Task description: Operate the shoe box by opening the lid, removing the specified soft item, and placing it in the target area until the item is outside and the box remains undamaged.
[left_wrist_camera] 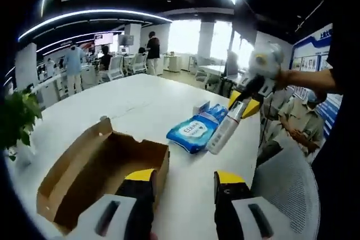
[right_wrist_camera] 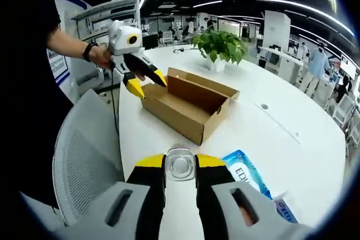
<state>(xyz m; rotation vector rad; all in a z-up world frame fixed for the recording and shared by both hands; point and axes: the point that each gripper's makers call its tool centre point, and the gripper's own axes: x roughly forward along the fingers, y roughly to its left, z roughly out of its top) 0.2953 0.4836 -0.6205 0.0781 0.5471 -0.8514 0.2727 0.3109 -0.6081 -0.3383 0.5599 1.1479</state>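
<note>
In the right gripper view the right claw (right_wrist_camera: 180, 168) is clamped on a clear plastic bottle (right_wrist_camera: 180, 164). Just beside it on the white bench (right_wrist_camera: 281, 122) lies the blue soft pack (right_wrist_camera: 247, 173), lettered "ED…". Farther off, the open cardboard shoe box (right_wrist_camera: 188, 104) sits with the left claw (right_wrist_camera: 147, 82), its jaws spread, at its near end. A potted plant (right_wrist_camera: 220, 46) stands beyond.

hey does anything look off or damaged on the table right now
The cardboard box looks intact, open and seemingly empty. One oddity: the right gripper is clamped on a clear bottle held above the blue wipes pack, though the task names a soft item.
</note>
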